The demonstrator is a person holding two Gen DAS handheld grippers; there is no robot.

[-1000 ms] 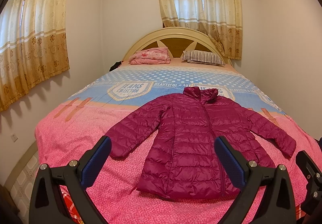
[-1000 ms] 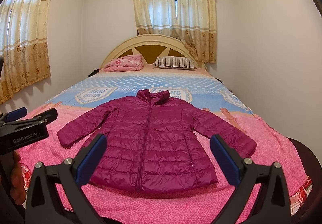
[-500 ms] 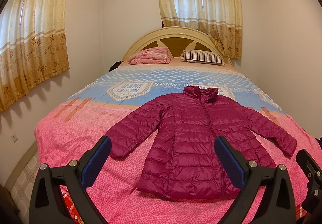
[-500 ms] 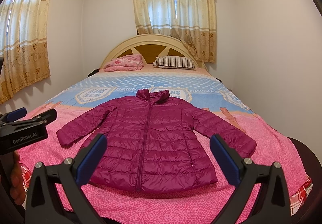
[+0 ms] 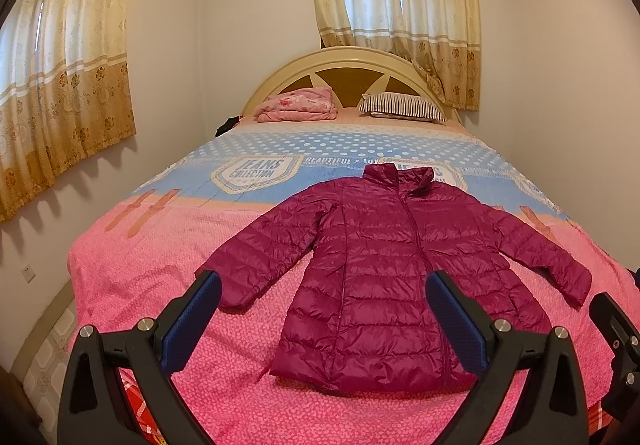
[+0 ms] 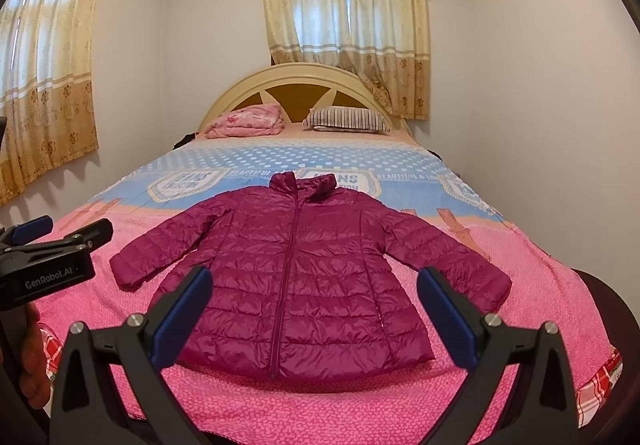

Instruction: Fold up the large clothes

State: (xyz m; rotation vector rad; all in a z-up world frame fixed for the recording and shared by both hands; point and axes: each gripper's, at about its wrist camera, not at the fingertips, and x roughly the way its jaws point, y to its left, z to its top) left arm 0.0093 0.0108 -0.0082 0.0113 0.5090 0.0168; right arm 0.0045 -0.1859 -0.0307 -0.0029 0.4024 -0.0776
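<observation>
Puffer jacket lies flat, zipped, mid-frame on the bed. Left gripper & right gripper both spread wide, empty. Prob. light, soft, slippery (shiny quilted shell); pinch a sleeve cuff, lower left of frame.

In front of me the magenta quilted puffer jacket lies flat and face up on the pink end of the bed, unfolded, zipped shut down the middle. Its stand-up collar points toward the headboard and rests on the blue band of the bedspread, while the hem lies nearest me. Both sleeves are spread outward and angled down, cuffs resting on the pink cover.
</observation>
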